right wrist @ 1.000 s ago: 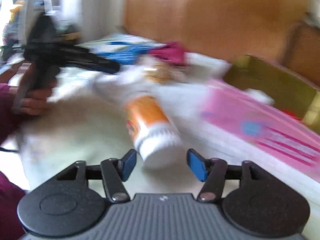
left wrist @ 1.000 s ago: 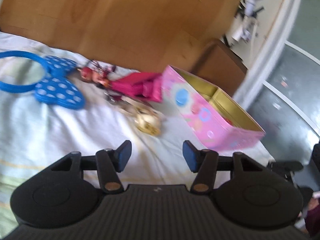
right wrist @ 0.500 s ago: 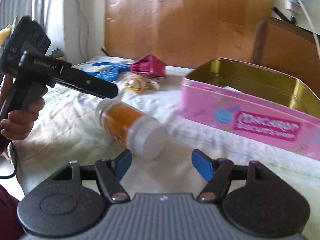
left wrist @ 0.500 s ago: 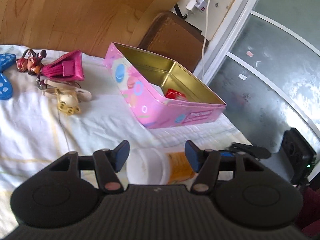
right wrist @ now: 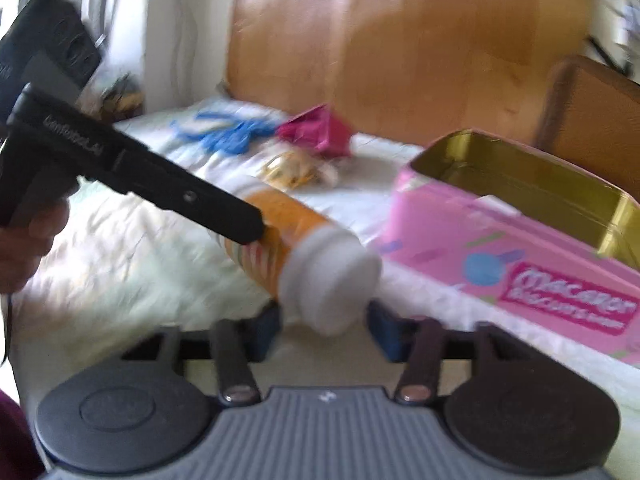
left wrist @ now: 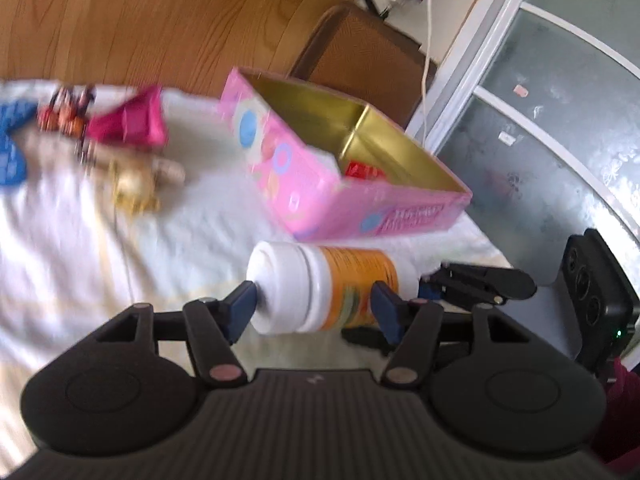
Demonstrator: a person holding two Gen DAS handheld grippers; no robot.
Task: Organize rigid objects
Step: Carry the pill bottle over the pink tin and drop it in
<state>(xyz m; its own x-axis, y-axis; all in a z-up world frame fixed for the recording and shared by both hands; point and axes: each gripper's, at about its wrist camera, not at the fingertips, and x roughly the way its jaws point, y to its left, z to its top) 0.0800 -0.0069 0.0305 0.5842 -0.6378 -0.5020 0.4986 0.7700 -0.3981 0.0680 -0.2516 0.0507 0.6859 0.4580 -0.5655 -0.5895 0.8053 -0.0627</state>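
An orange bottle with a white cap (left wrist: 320, 286) lies on its side on the white bedsheet (left wrist: 72, 240). My left gripper (left wrist: 314, 310) is open, its fingers on either side of the bottle. My right gripper (right wrist: 324, 330) is open, its blue pads flanking the bottle's white cap (right wrist: 330, 280). The left gripper's finger (right wrist: 180, 196) reaches over the bottle in the right wrist view. An open pink tin (left wrist: 304, 188) with a gold inside stands just beyond the bottle; it also shows in the right wrist view (right wrist: 520, 264).
A gold trinket (left wrist: 134, 186), a magenta pouch (left wrist: 128, 124), a small doll (left wrist: 66, 112) and a blue bow headband (left wrist: 10, 148) lie at the far left of the bed. A wooden headboard (left wrist: 160, 20) stands behind. A brown chair back (left wrist: 360, 56) stands by the tin.
Both grippers have moved in on the bottle; it now lies between the left fingers and its cap between the right pads. Both stay open.
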